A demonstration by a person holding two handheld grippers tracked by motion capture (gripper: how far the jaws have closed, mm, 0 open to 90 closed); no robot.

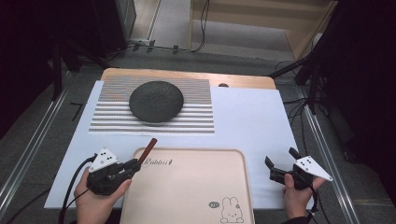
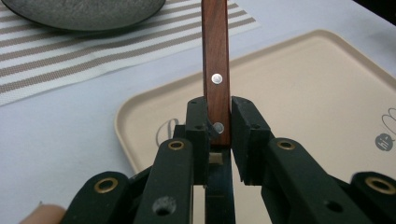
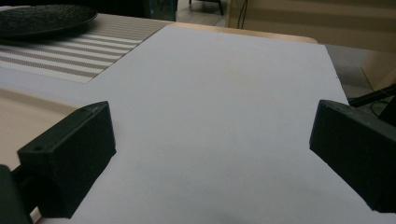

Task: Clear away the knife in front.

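Note:
A brown wooden handle (image 1: 149,146) with two metal rivets sticks up and forward out of my left gripper (image 1: 134,165), which is shut on its lower end. In the left gripper view the handle (image 2: 215,56) stands upright between the two black jaws of the left gripper (image 2: 218,122), over the near left corner of a beige tray (image 2: 299,84). Whatever is below the handle is hidden by the jaws. My right gripper (image 1: 281,163) hangs open to the right of the tray (image 1: 187,186), above the white sheet. The right gripper (image 3: 212,154) has nothing between its fingers.
A dark grey round plate (image 1: 156,101) lies on a striped placemat (image 1: 196,119) at the back left. The white sheet (image 1: 252,121) covers most of the wooden table. The tray carries a rabbit drawing (image 1: 229,207) at its near right. Cables lie on the floor beyond.

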